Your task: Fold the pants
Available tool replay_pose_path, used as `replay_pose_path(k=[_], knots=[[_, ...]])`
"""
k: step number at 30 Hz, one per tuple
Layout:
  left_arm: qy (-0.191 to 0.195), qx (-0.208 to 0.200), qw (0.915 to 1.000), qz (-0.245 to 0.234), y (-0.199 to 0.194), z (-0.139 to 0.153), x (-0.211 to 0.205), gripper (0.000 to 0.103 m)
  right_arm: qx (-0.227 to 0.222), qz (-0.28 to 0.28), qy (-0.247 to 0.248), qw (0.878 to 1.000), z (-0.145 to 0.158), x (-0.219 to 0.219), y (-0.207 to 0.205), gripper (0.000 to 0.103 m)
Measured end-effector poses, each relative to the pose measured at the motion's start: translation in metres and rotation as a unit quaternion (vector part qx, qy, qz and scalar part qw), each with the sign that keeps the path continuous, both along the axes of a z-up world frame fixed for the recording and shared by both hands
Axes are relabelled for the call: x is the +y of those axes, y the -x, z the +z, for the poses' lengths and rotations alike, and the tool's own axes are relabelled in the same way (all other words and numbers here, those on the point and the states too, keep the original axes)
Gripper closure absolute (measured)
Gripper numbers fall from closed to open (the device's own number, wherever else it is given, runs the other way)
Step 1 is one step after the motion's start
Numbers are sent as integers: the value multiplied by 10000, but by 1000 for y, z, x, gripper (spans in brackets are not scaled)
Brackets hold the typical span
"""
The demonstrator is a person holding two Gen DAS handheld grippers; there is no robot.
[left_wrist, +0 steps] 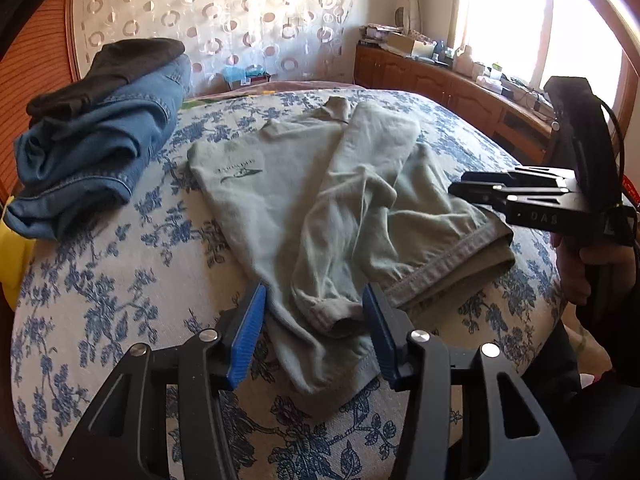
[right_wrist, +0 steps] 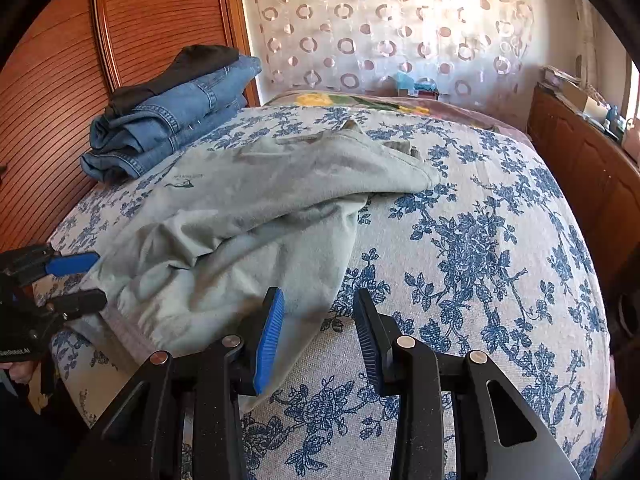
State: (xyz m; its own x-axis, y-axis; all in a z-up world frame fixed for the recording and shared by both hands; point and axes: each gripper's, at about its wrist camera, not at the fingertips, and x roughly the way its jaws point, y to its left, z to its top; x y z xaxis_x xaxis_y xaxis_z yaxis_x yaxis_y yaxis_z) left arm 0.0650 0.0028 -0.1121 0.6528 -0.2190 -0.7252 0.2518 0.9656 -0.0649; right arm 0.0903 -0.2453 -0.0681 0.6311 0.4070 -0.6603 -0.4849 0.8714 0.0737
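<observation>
I'm looking down both grippers now. Far left on the bed [left_wrist: 120,300], a jeans stack [left_wrist: 96,140] sits at the far-left corner with a dark garment [left_wrist: 108,68] on top, well apart from my work. The pants [left_wrist: 320,208] lie rumpled mid-bed, pale grey-green, running toward the near edge, logo side to the left. My left gripper [left_wrist: 314,336] is spread wide, holding nothing; a bunched cuff of the pants sits right between its fingers [left_wrist: 248,336], though I can't tell whether the pads touch the cloth. Moving right: my right gripper [right_wrist: 318,340] is released too, jaws apart, over the near edge of the bed. The pants' corner lies just beside and under its left finger, while bare floral cover shows between the two pads. From the left wrist view that gripper hovers at the waistband side.
</observation>
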Motion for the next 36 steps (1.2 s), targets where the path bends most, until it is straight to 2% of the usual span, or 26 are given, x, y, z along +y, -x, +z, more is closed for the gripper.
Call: replay_pose_path(k=[5,11,14,17,22,25,27,35,36], knots=[[-19,-177,9998,-105,10,6,-6,69,21,-128,-141,9998,-6,-11,-6,65],[-76,-216,9997,-61,13,13,-6,70,22,-171,-194,9997,-6,-14,-5,65],[129,-293,9995,9,17,22,1,70,12,-181,-192,9997,-6,-14,-4,65],[137,-388,9991,-88,22,29,-1,70,1,-174,-184,9997,-6,-13,-3,65],[85,-145,9996,-245,16,16,-10,70,2,-182,-184,9997,-6,-13,-4,65],[-56,110,9999,-32,7,3,-8,70,3,-171,-180,9997,-6,-14,-4,65],[26,203,9998,41,4,-1,-3,70,3,-170,-184,9997,-6,-14,-3,65],[-19,162,9999,56,5,-3,-4,68,-3,-164,-175,9997,-7,-14,-4,65],[6,81,10000,-4,7,-2,-6,72,-3,-163,-177,9997,-7,-14,-4,65]])
